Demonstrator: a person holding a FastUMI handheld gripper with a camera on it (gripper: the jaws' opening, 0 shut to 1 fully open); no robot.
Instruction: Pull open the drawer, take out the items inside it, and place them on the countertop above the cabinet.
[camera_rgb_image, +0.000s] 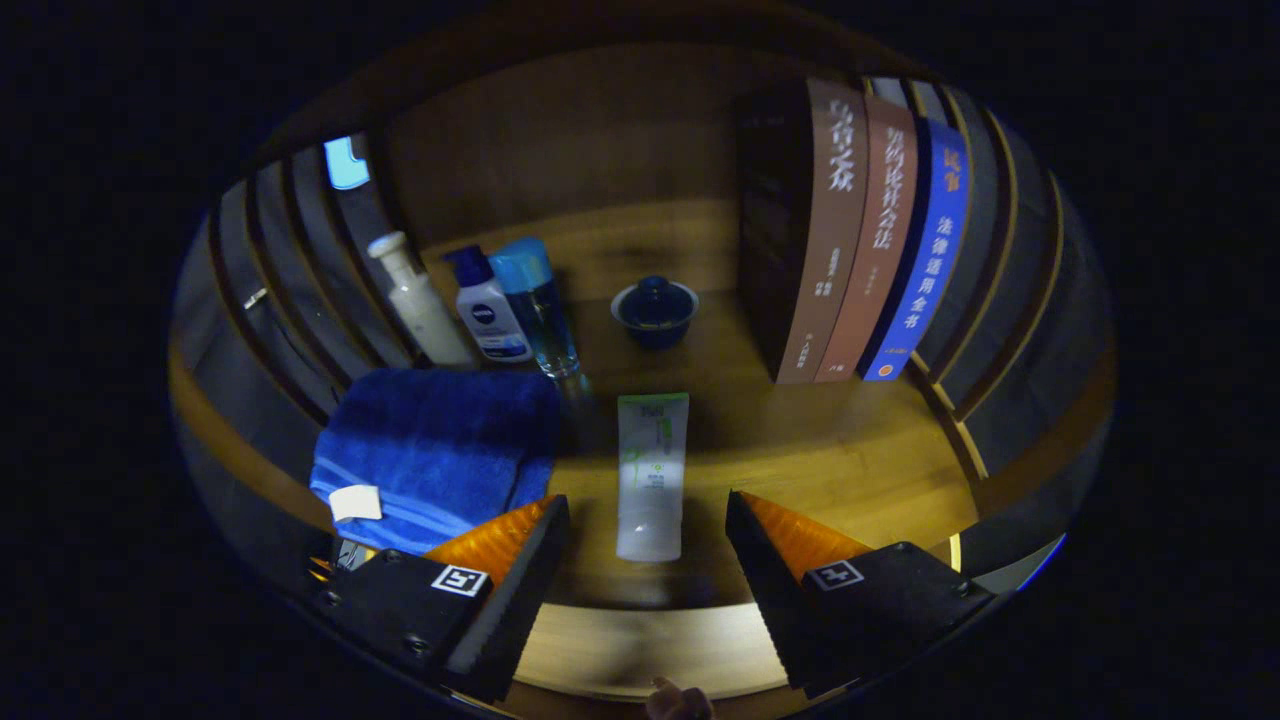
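Fingers of the gripper (648, 560) stand spread wide apart with nothing pinched between them, each carrying a small square marker on its dark body. Between the two fingers, touching neither, lies a white squeeze tube with green print (652, 475), flat on the wooden countertop (850, 470), its cap end toward the gripper and its crimped end pointing away. Just beside the tube, by the left finger, sits a folded blue towel with a white tag (435, 455); its near corner is partly covered by that finger.

Beyond the towel three bottles stand upright in a close row: a white pump bottle (418, 300) nearest the slatted side wall, a white bottle with a dark blue cap (487, 305) next to it, and a clear blue bottle with a light blue cap (538, 305) just beside that. Beyond the tube's far end, well apart from it, is a small dark blue lidded bowl (655, 310) resting on the wood.

To the right of the bowl, three books (865, 230) stand upright together, two with brown spines and one with a blue spine, against dark slats. Behind everything rises a plain wooden back panel (560, 150). The scene is dim, so the far corners are hard to make out.
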